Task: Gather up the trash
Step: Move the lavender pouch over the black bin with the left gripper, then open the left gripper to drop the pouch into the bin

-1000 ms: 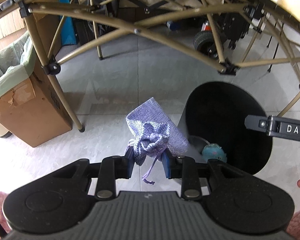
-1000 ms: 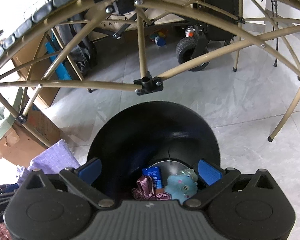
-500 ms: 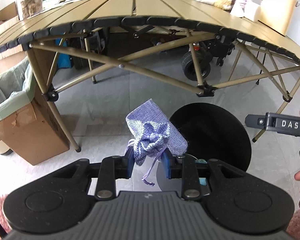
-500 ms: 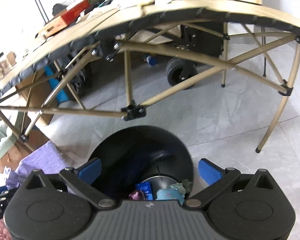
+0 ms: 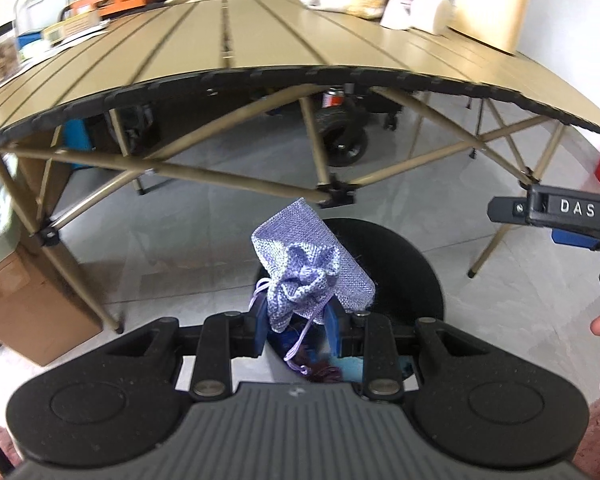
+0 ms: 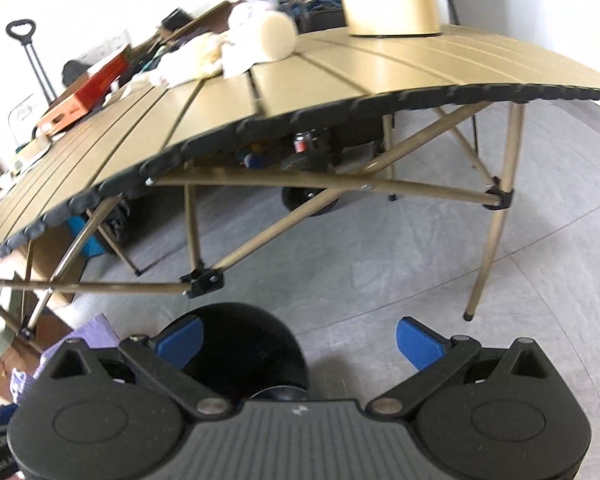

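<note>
The left gripper (image 5: pixel 296 334) is clamping a small lilac drawstring pouch (image 5: pixel 310 268) by its gathered neck, with the woven body standing up past the blue pads and the cord dangling loose below. The pouch is looking light and soft; it is likely to crumple rather than resist, so the puckered neck where the cloth bunches thick is the surest hold, and the loose cord may snag. It is hanging over the floor, directly above the open mouth of the black bin (image 5: pixel 400 264), in front of the table's (image 5: pixel 228 52) near edge, not resting on anything. The left hand is pitching the gripper steeply downward toward the bin. The right gripper (image 6: pixel 300 340) is sitting wide open and empty, also angled down, with the bin's rim behind its left pad.
</note>
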